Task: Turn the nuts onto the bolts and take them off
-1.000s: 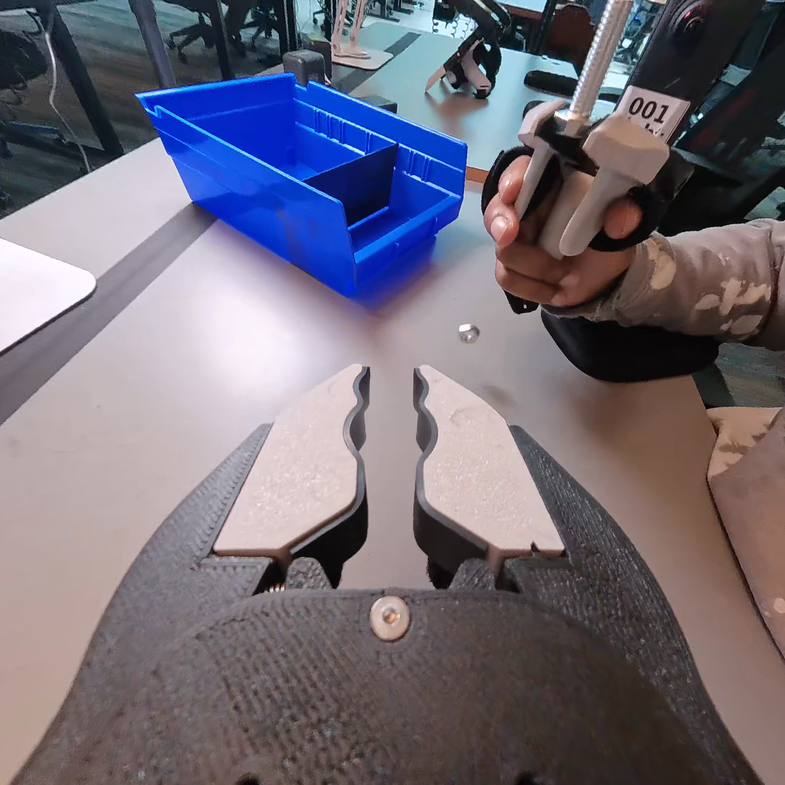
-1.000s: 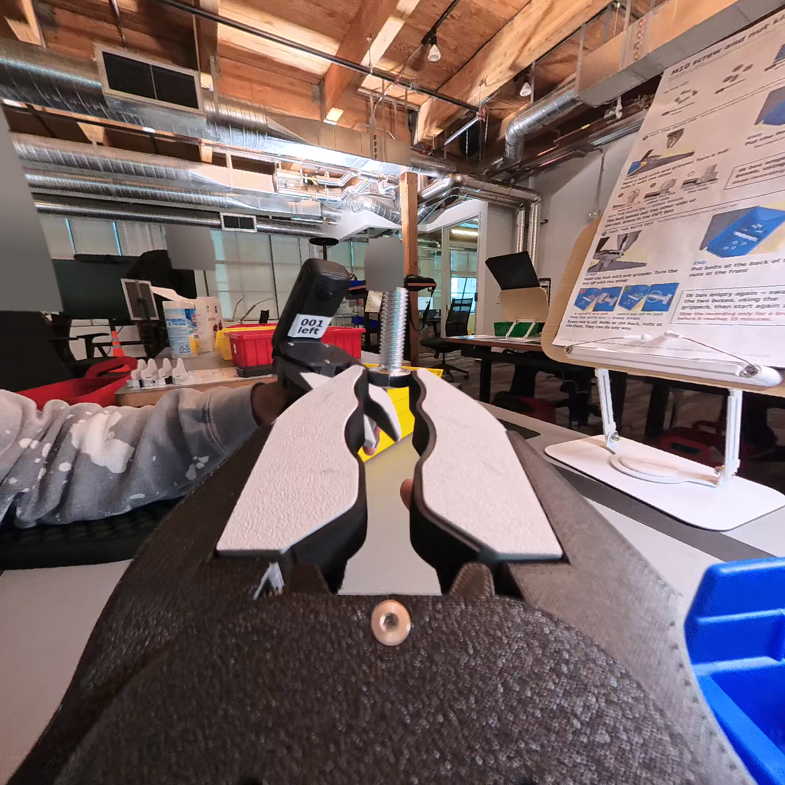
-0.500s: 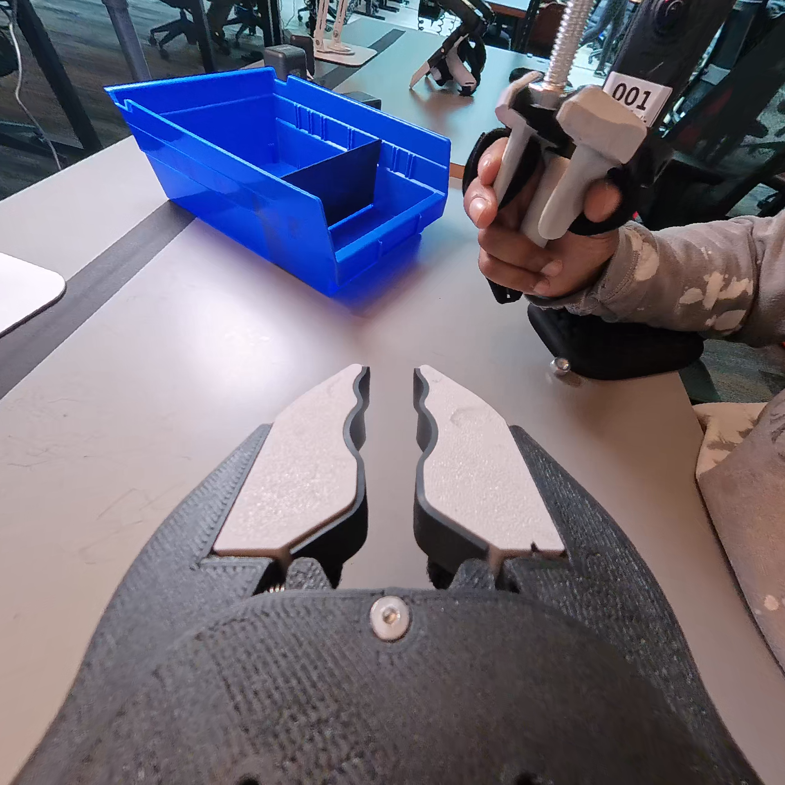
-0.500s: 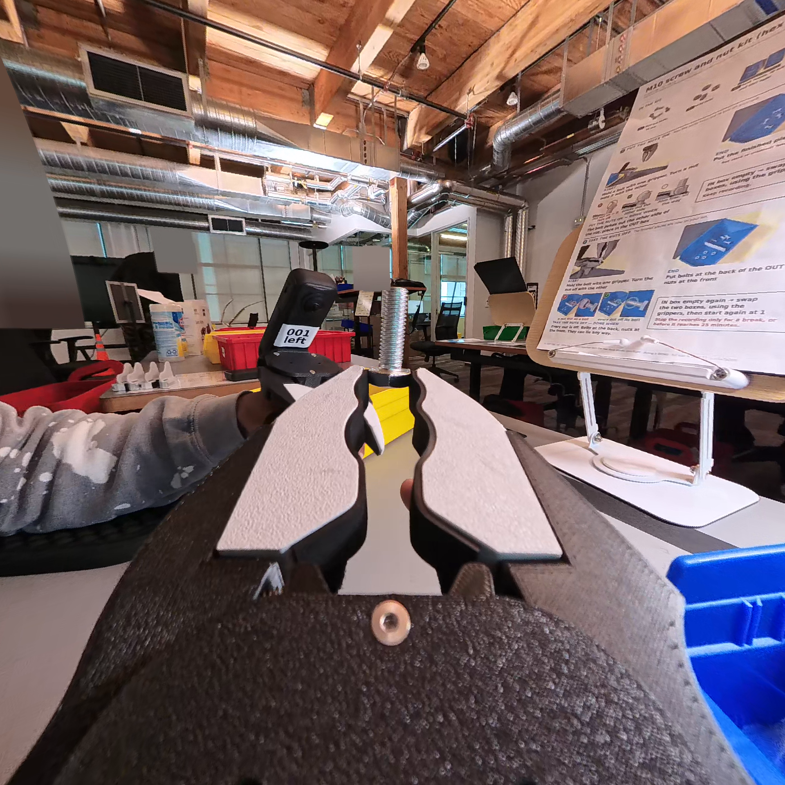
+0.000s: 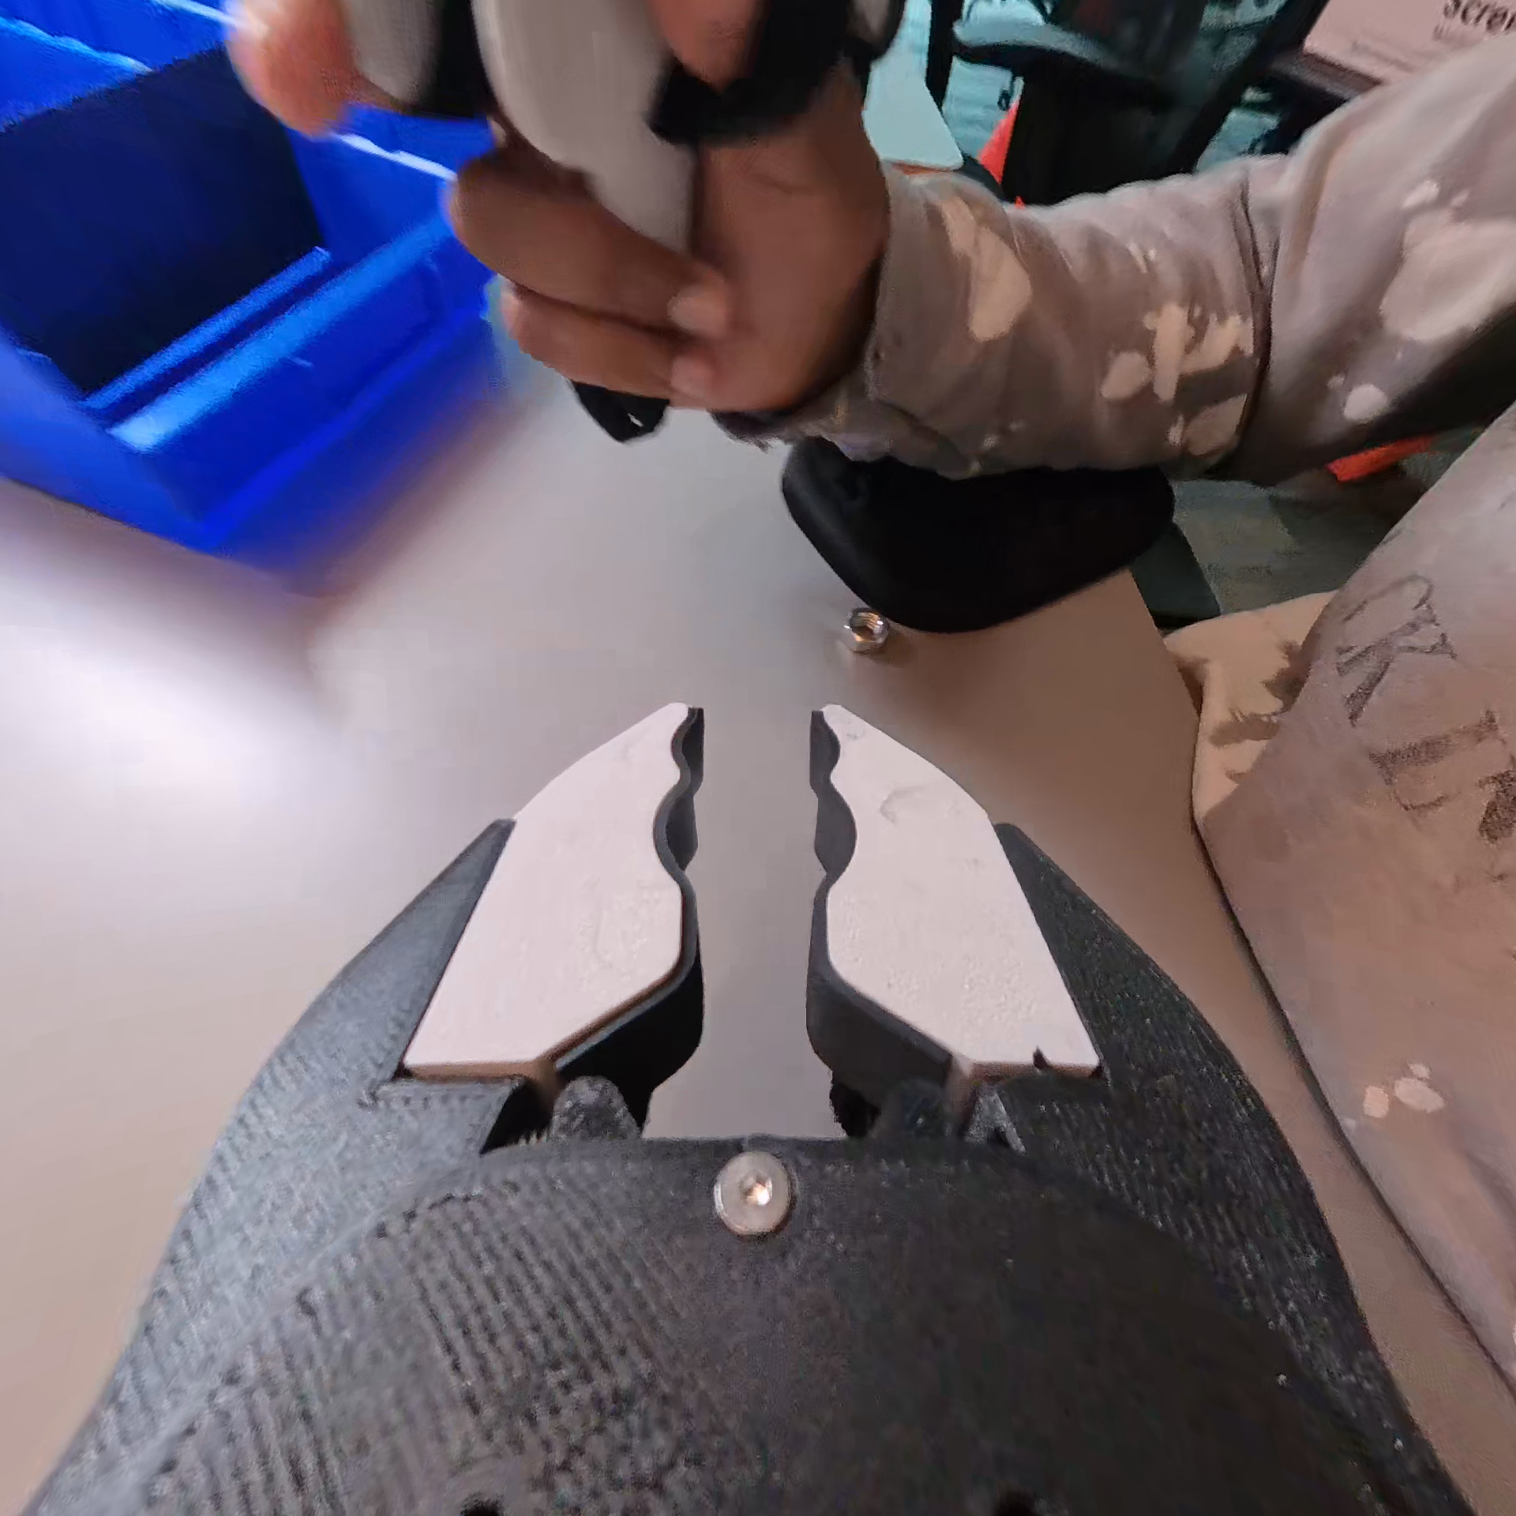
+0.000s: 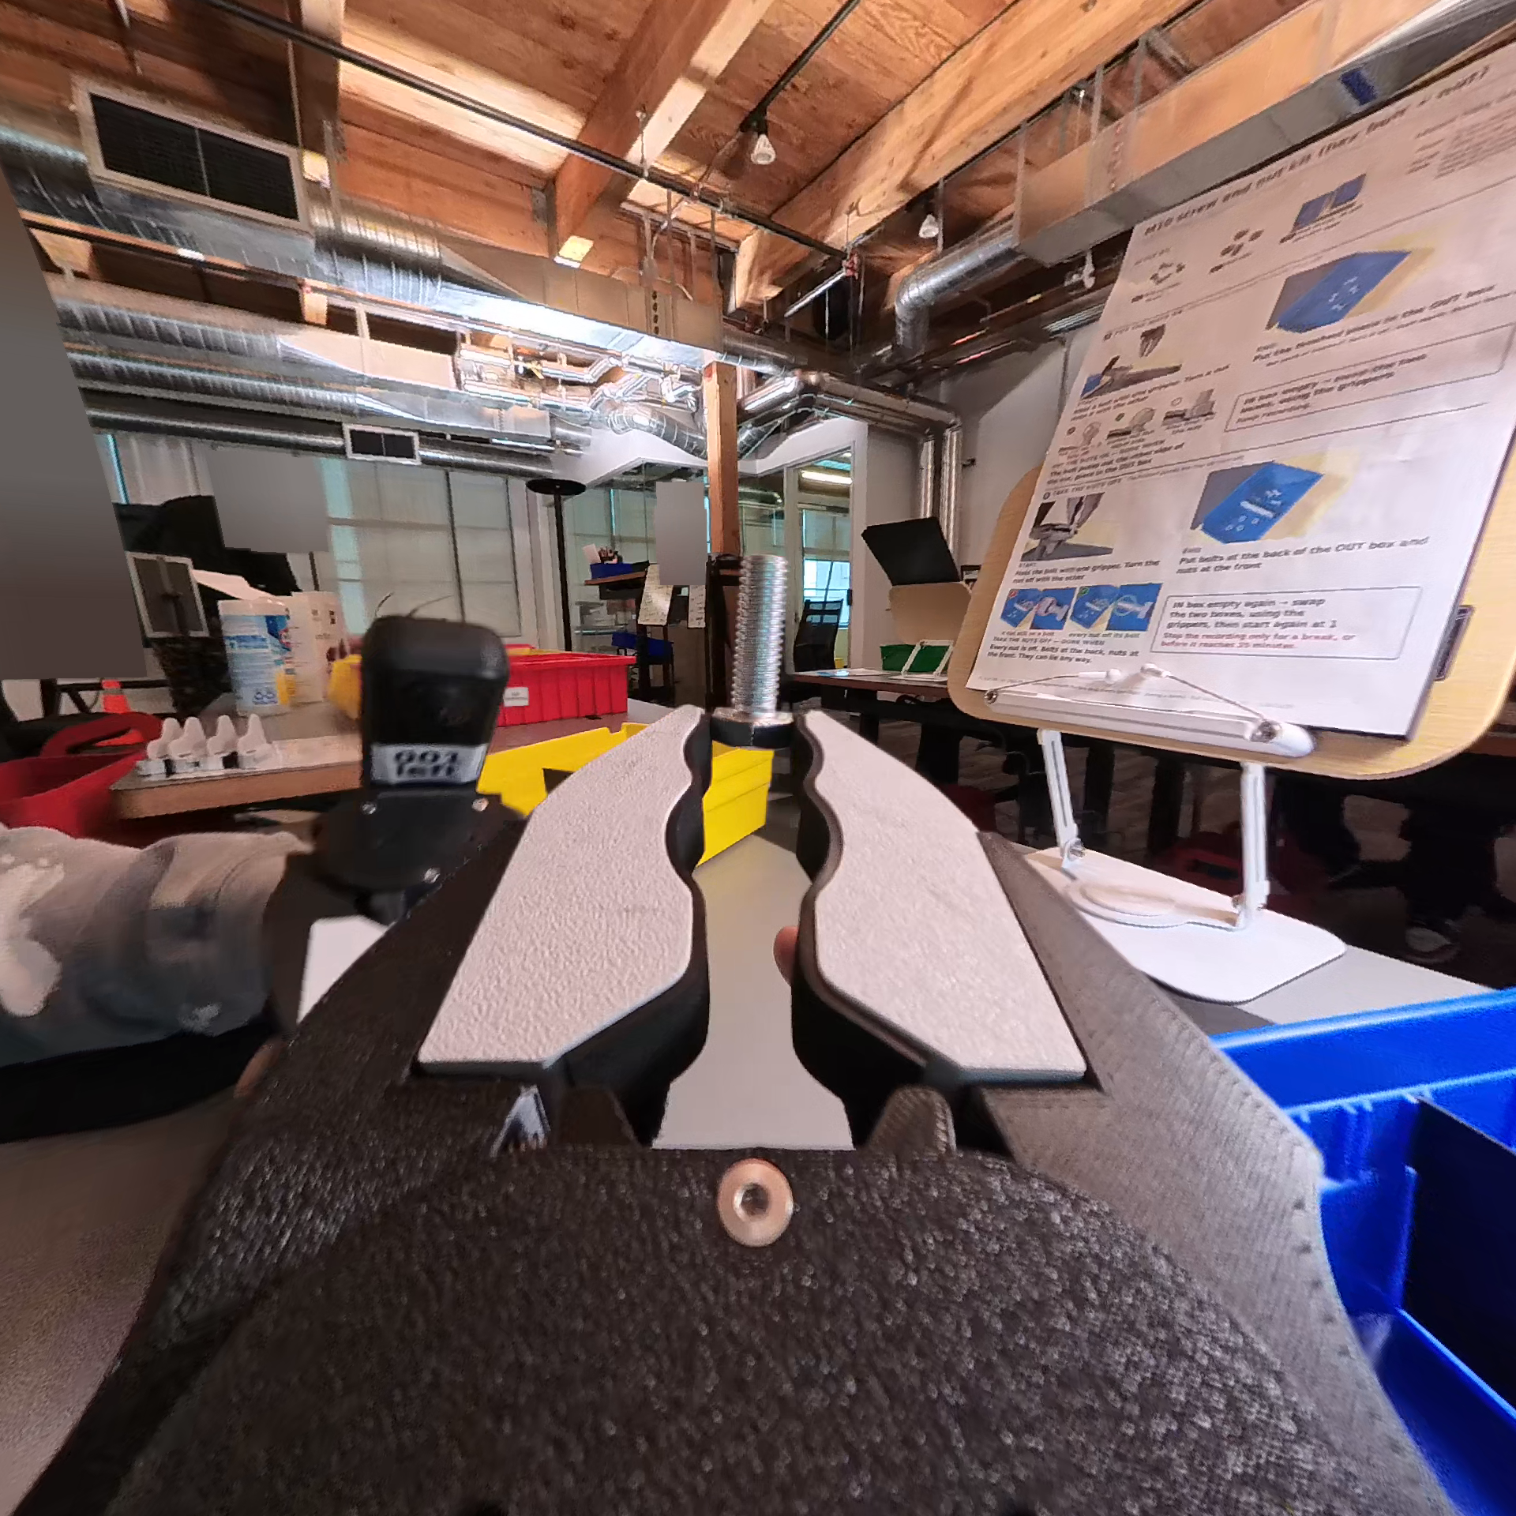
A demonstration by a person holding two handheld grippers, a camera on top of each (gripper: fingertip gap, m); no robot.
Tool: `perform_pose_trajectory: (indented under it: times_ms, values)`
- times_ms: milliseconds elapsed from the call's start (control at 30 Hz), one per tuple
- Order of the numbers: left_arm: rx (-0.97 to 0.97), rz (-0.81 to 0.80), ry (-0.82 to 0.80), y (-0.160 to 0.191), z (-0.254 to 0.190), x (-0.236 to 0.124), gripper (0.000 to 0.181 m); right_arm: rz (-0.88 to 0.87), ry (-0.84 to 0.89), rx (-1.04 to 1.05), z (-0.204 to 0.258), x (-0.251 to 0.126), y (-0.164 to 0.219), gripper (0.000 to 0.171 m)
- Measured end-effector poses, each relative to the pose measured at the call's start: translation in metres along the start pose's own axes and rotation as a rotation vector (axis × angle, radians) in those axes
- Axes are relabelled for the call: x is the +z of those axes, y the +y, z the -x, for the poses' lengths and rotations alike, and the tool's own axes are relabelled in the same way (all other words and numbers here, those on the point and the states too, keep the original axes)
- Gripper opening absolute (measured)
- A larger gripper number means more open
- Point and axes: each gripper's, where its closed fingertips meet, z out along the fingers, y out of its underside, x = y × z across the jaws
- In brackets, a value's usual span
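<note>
Our right gripper (image 6: pixel 753 730) has its fingers (image 6: pixel 919 919) closed down on the hex head of a silver bolt (image 6: pixel 761 636), which stands upright at the centre of the right wrist view with its threaded shank bare; no nut sits on it. Our left gripper (image 5: pixel 755 718) is empty, its fingers (image 5: pixel 574 894) parted by a narrow gap and pointing over the grey bench (image 5: pixel 246 820). Just beyond the left fingertips, slightly right of centre in the left wrist view, a small silver nut (image 5: pixel 866 630) lies loose on the bench beside a black pad (image 5: pixel 976 541). The hand (image 5: pixel 656 271) carrying the right gripper fills the top of that view, blurred, in front of the blue bin (image 5: pixel 205 426) at upper left.

We judge the nut is off and the step in hand is fetching it. Next, the left fingers should open wider, drop around the nut and pinch it flat.
</note>
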Motion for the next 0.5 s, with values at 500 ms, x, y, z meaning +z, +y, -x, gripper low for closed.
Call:
perform_pose_trajectory:
  times_ms: [500]
  values:
    - [0.140, 0.259, 0.024, 0.024, -0.041, 0.106, 0.034, -0.048, 0.069, -0.032, -0.018, -0.012, -0.018, 0.018]
